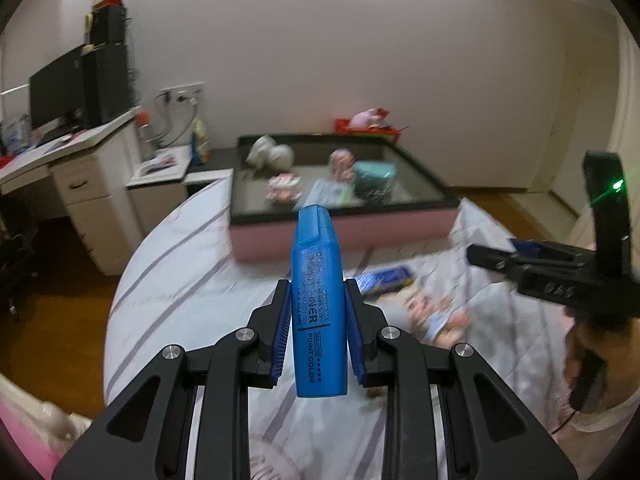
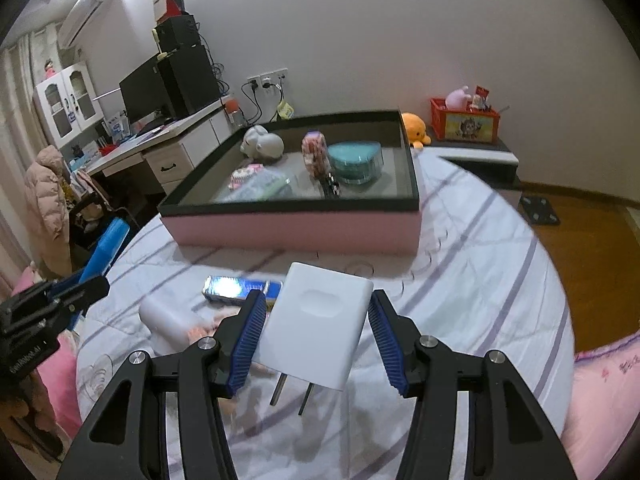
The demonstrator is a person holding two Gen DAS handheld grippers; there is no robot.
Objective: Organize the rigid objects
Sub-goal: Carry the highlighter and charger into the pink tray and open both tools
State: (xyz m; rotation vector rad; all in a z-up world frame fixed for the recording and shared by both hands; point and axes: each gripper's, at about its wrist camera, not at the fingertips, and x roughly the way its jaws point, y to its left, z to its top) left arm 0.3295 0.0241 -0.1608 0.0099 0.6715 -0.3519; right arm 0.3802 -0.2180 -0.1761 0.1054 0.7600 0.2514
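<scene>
My left gripper (image 1: 318, 300) is shut on a blue highlighter (image 1: 318, 280), held upright above the bed; it also shows at the left of the right wrist view (image 2: 106, 246). My right gripper (image 2: 316, 316) is shut on a white plug charger (image 2: 316, 320), prongs pointing down, above the bed. The pink box with a black rim (image 2: 296, 232) lies ahead on the bed in both views (image 1: 344, 232). It holds a grey rabbit figure (image 2: 262, 144), a teal tin (image 2: 356, 162), a patterned jar (image 2: 315, 154) and small packets.
A shiny blue packet (image 2: 236, 290) and a white cylinder (image 2: 168, 322) lie on the striped bedspread (image 2: 480, 280) in front of the box. A desk with monitor (image 2: 148, 92) stands left. A red crate (image 2: 464, 120) and orange plush (image 2: 414, 128) sit behind the box.
</scene>
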